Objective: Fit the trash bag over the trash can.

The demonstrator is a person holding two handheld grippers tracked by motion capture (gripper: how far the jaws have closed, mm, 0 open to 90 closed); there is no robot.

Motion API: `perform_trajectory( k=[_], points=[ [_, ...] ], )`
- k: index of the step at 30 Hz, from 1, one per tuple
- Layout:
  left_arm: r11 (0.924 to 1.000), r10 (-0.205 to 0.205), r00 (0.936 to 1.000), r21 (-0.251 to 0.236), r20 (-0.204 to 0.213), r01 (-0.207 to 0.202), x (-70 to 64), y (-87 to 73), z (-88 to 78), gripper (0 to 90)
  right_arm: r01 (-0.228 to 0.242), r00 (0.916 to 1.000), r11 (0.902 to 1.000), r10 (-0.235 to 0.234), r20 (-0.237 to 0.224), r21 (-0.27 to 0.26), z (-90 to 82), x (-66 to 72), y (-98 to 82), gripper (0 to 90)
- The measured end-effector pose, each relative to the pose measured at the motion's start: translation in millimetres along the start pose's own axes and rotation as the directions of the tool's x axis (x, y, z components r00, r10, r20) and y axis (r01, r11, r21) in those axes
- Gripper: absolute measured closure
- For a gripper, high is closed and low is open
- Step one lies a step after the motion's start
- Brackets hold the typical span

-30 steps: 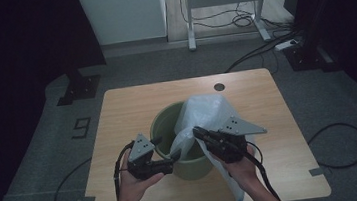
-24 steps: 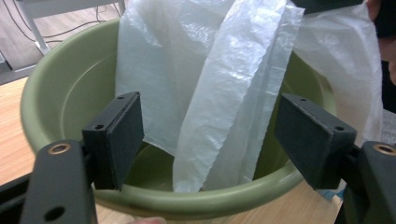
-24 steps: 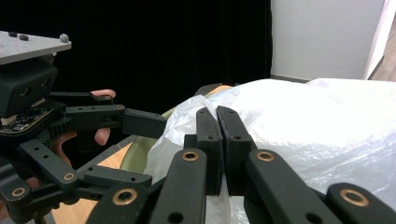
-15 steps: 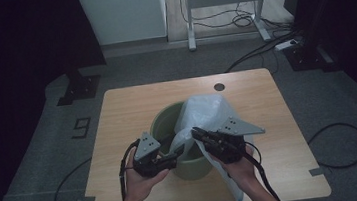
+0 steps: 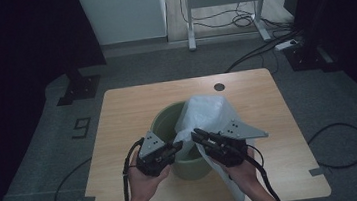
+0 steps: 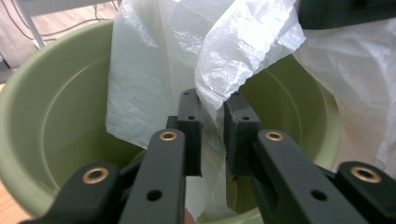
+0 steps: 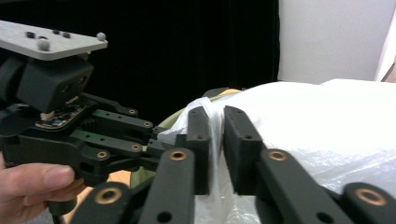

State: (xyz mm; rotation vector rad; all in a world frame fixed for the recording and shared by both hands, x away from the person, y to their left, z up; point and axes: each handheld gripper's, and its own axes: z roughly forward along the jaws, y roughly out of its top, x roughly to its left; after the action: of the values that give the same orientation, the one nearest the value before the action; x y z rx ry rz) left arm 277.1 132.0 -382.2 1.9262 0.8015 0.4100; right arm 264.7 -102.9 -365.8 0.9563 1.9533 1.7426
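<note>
Bag (image 5: 208, 115) hung half in, half over near rim of bin (image 5: 161, 120). Step: lining bin. Left gripper (image 6: 212, 135) just closed, nearly together on bag edge; right gripper (image 7: 215, 149) just eased, film between jaws (grip uncertain). Next, judged: spread edge over rim.

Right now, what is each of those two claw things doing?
Left gripper: just closed on the thin white plastic bag.
Right gripper: jaws just easing open, bag between them.
</note>
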Motion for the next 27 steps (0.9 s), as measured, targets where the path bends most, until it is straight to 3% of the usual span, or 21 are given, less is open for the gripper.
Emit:
perform_trajectory(
  k=[7, 10, 18, 27],
  points=[
    [0.9996, -0.024, 0.9996, -0.012, 0.013, 0.024, 2.5, 0.0, -0.2, 89.0, 0.020, 0.9994, 0.9987, -0.019, 0.029, -0.047, -11.8, 9.4, -2.6, 56.1],
    [0.9994, -0.028, 0.9996, -0.022, 0.001, 0.028, 2.3, 0.3, -1.9, 89.4, 0.037, 0.9965, 0.9966, -0.031, 0.078, -0.073, -23.5, 15.3, -10.2, 45.2],
    [0.9993, -0.035, 0.9994, -0.017, -0.005, 0.035, 3.0, 0.8, -2.5, 89.5, 0.055, 0.9890, 0.9953, -0.043, 0.141, -0.079, -50.7, 17.8, -30.8, 39.0],
    [0.9992, -0.039, 0.9992, -0.008, -0.008, 0.039, 2.7, 1.9, 0.0, 89.5, 0.003, 0.9824, 0.9992, 0.005, 0.187, -0.041, -64.3, 6.1, -54.3, 34.2]
  ],
)
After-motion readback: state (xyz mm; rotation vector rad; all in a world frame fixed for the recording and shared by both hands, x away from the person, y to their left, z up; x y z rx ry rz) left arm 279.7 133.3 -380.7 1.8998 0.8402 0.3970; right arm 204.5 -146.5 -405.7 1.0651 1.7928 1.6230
